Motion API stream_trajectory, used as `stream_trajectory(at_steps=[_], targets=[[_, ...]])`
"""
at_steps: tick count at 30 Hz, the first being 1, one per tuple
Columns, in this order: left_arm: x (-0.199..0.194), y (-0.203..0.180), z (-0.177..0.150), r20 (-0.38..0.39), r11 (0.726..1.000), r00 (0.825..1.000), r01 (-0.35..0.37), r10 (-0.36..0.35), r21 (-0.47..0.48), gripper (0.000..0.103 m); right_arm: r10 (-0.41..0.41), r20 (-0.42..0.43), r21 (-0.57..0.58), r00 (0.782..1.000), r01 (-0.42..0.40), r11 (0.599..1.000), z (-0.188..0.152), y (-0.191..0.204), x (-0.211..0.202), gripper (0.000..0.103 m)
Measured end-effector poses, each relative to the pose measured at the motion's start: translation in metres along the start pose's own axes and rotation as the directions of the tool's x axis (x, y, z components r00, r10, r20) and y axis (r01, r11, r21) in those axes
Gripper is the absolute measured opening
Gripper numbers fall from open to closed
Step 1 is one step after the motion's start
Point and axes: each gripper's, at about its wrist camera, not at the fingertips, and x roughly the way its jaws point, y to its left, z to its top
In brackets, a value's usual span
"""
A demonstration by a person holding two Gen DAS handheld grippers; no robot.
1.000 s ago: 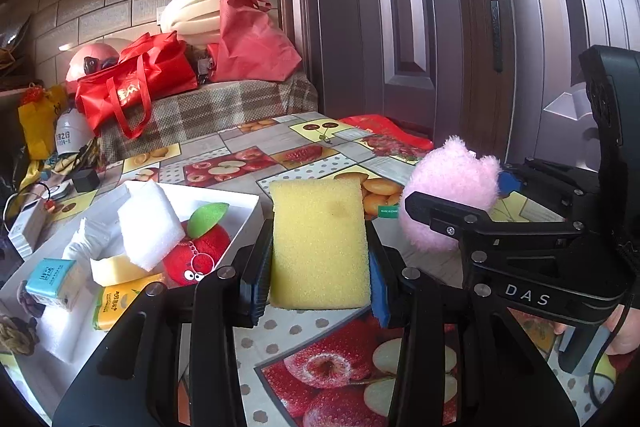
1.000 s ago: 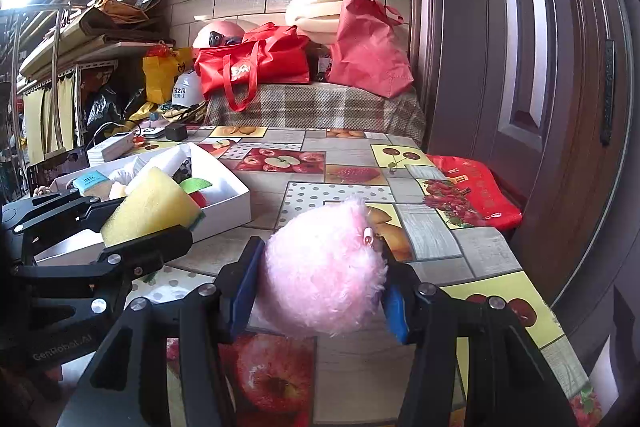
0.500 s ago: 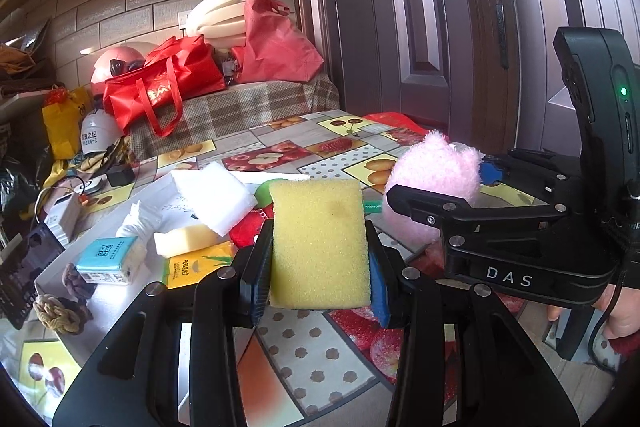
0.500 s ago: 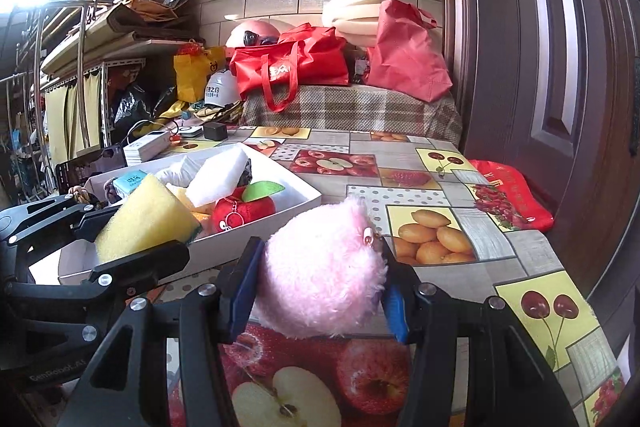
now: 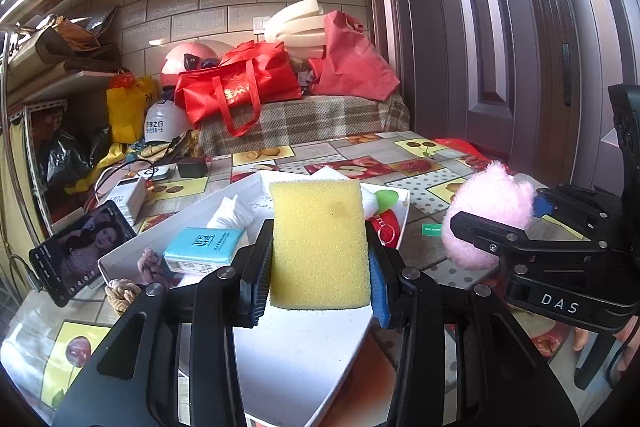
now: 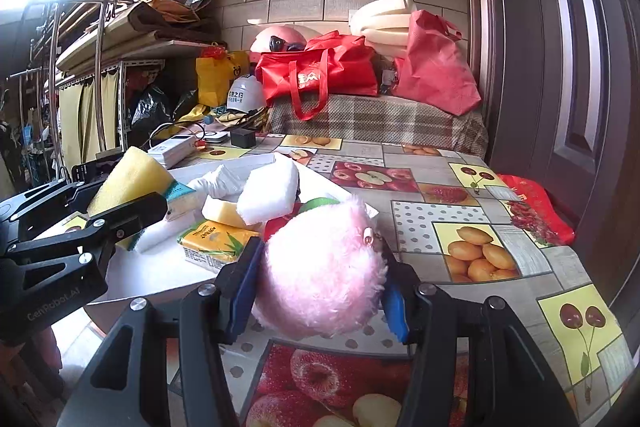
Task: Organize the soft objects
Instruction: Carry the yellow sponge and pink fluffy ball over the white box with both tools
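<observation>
My left gripper is shut on a yellow sponge, held upright over the near part of the white tray. The sponge also shows in the right wrist view. My right gripper is shut on a pink fluffy plush, just right of the tray; the plush shows in the left wrist view too. In the tray lie a white sponge, a yellow tissue pack, a blue tissue pack and a red apple plush, partly hidden.
A phone leans at the tray's left. A white power bank, cables and a black adapter lie behind. Red bags sit on a plaid cloth at the table's far end. A dark door stands on the right.
Both grippers have moved left and risen, each still holding its object. The sponge now hangs over the tray's near part, and the plush has come up beside the tray.
</observation>
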Motion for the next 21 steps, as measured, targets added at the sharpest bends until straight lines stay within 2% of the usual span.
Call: stream_trajectory(at_steps=[8, 15, 21], targets=[[0.018, 0.045, -0.001, -0.035, 0.995, 0.997, -0.075, 0.073, -0.063, 0.04, 0.045, 0.04, -0.05, 0.998, -0.043, 0.998, 0.01, 0.031, 0.015, 0.054], [0.038, 0.054, 0.001, -0.083, 0.997, 0.995, -0.064, 0.059, -0.051, 0.04, 0.105, 0.024, -0.032, 0.994, -0.104, 0.994, 0.021, 0.05, 0.041, 0.054], [0.051, 0.063, 0.003, -0.107, 0.996, 0.992, -0.066, 0.06, -0.057, 0.04, 0.132, -0.04, -0.039, 0.99, -0.134, 0.99, 0.027, 0.059, 0.068, 0.054]])
